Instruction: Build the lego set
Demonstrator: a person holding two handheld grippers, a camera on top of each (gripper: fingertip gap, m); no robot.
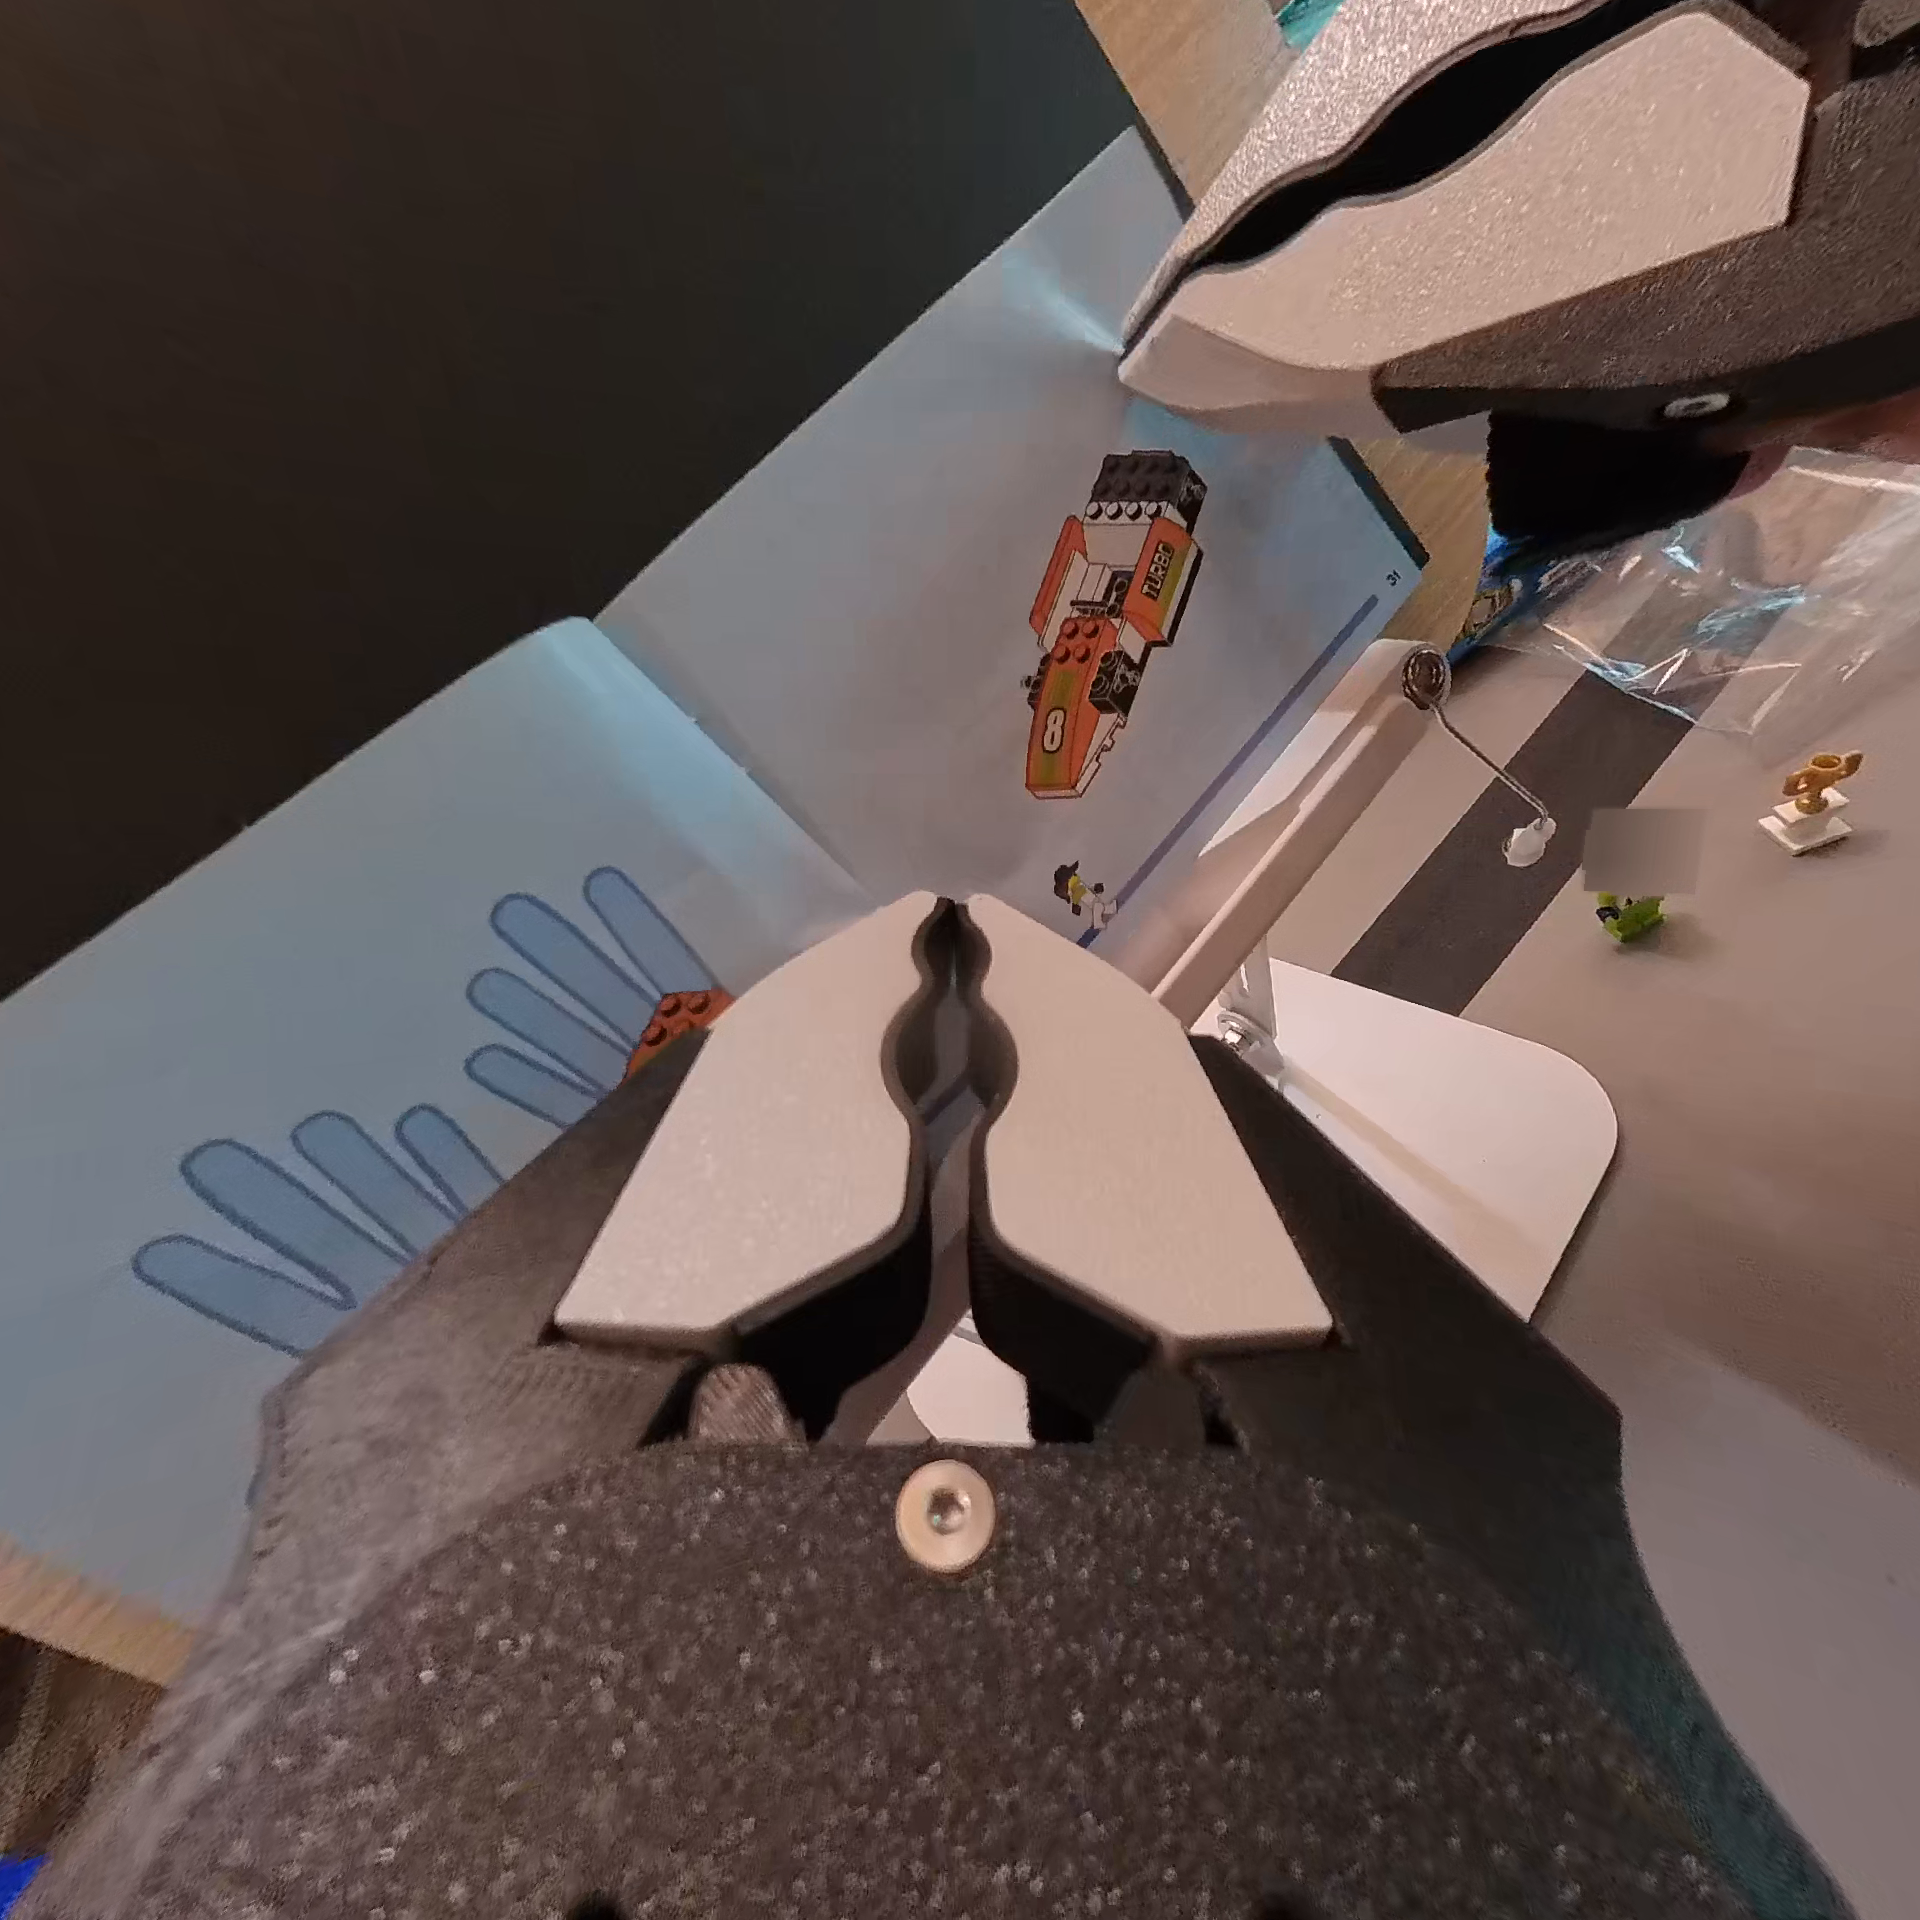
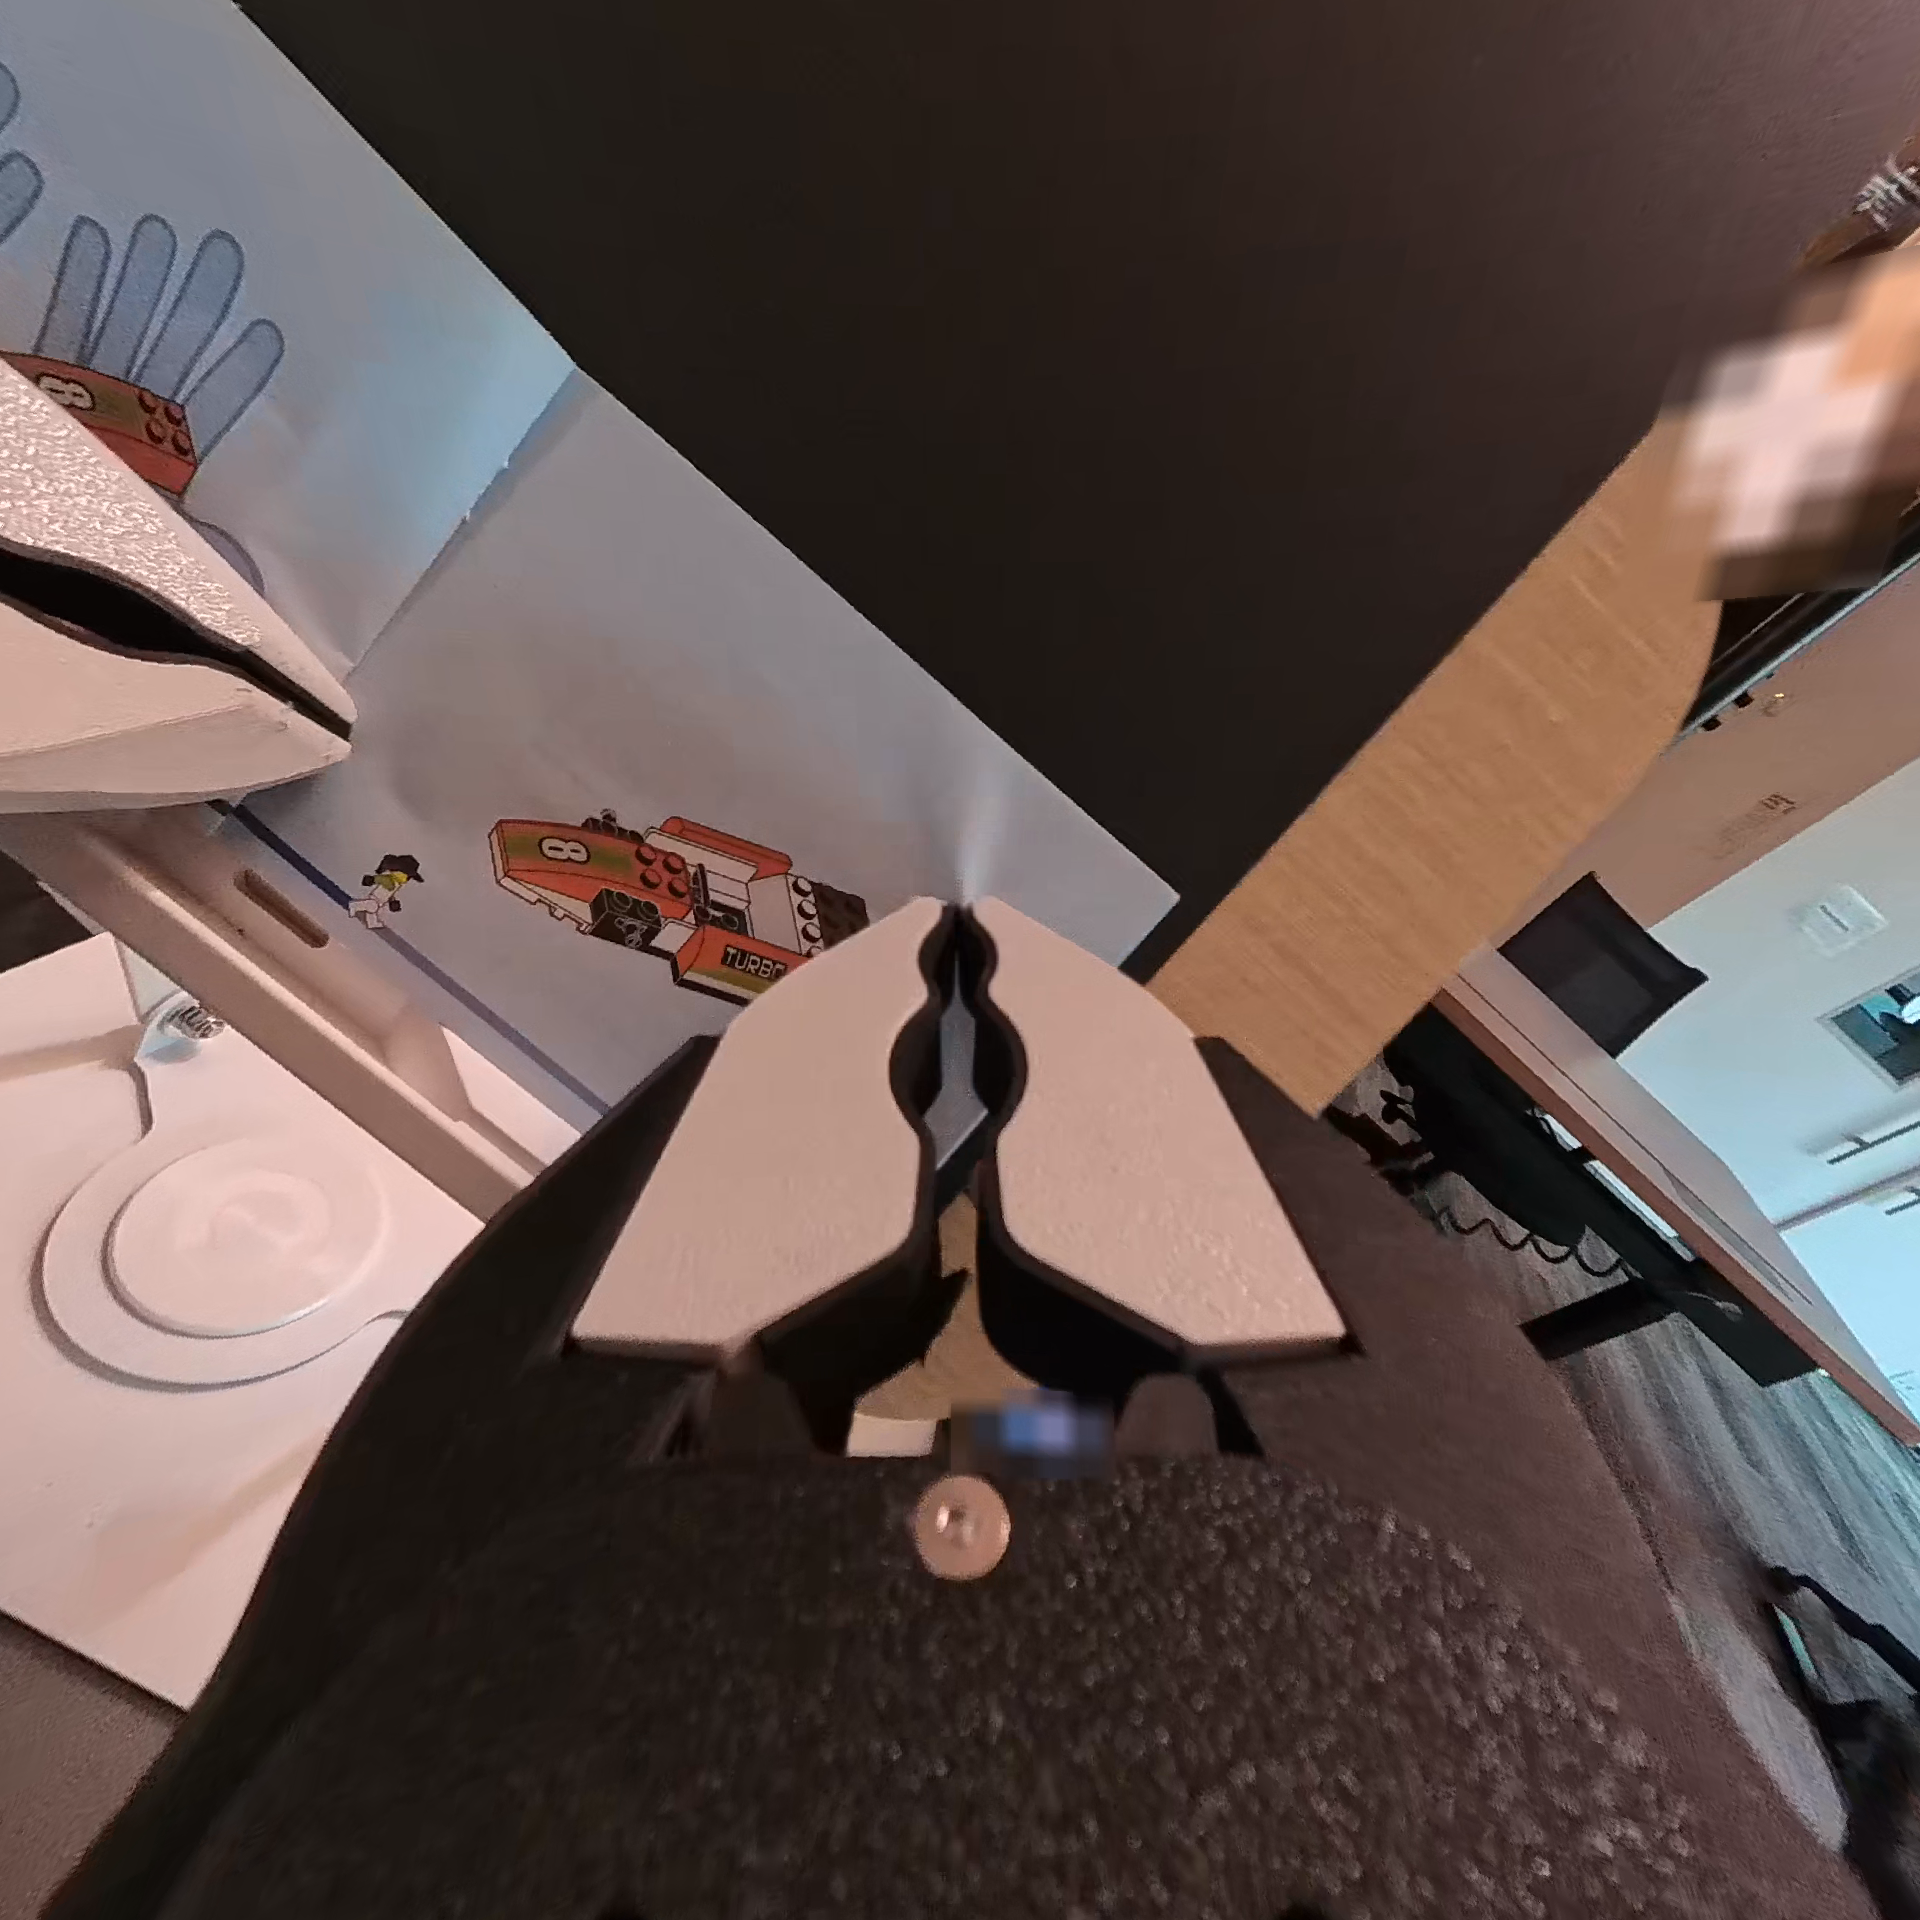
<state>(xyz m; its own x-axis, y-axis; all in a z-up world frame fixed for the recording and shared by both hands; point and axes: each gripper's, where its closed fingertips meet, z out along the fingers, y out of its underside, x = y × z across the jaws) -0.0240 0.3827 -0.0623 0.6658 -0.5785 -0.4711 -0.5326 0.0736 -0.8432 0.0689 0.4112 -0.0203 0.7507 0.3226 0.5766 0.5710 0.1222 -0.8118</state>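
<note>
Grainy grey jaws pressed together on both grippers, glossy blue booklet [image 1: 852,644] behind.

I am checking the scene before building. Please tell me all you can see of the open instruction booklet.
The instruction booklet is thin, pale blue paper, opened flat to two pages with a crease between them. It leans tilted on a white stand. One page shows a drawing of an orange, white and black brick vehicle and a tiny figure; the other shows blue hand outlines. Both tools are in front of it, shut; whether they touch it cannot be told.
</note>
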